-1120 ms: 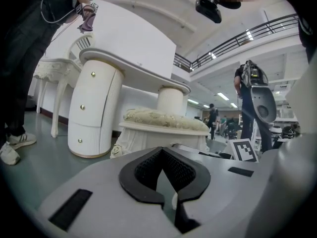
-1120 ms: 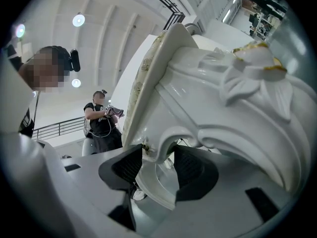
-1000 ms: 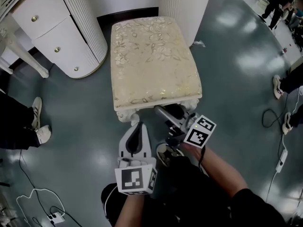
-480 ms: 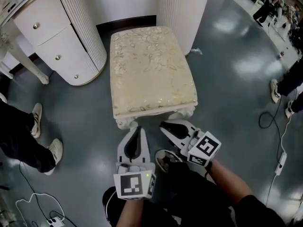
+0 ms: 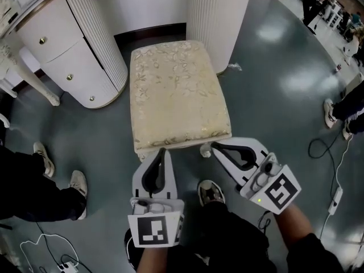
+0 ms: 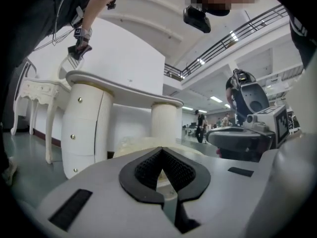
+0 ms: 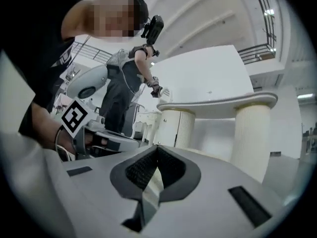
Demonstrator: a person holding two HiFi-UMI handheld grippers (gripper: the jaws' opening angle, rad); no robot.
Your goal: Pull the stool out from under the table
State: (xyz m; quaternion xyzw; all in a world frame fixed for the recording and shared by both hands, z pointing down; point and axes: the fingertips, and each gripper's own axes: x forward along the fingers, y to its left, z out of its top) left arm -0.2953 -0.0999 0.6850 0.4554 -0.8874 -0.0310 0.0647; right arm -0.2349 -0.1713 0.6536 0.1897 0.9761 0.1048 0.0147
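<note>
The stool (image 5: pixel 177 95), with a cream floral cushion and white legs, stands on the floor, its far end in the gap between the white dressing table's pedestals. My left gripper (image 5: pixel 162 151) hovers just short of the stool's near edge, shut and empty. My right gripper (image 5: pixel 216 147) floats off the near right corner; its jaws have just been closing and now stand shut with nothing between them. In the left gripper view the shut left gripper (image 6: pixel 161 150) points at the cushion (image 6: pixel 133 145). In the right gripper view the right gripper (image 7: pixel 157 148) faces the table (image 7: pixel 213 108).
The table's drawer pedestal (image 5: pixel 74 44) stands left of the stool, a fluted column (image 5: pixel 219 13) right of it. Bystanders' shoes (image 5: pixel 45 158) are at the left, another shoe (image 5: pixel 330 108) at the right. My own shoe (image 5: pixel 211 193) is below. Cables (image 5: pixel 48 246) lie on the floor.
Both grippers have lifted and drawn back from the stool's near edge. The right one rolled from its side to flat and its jaws closed. The stool shows no clear movement.
</note>
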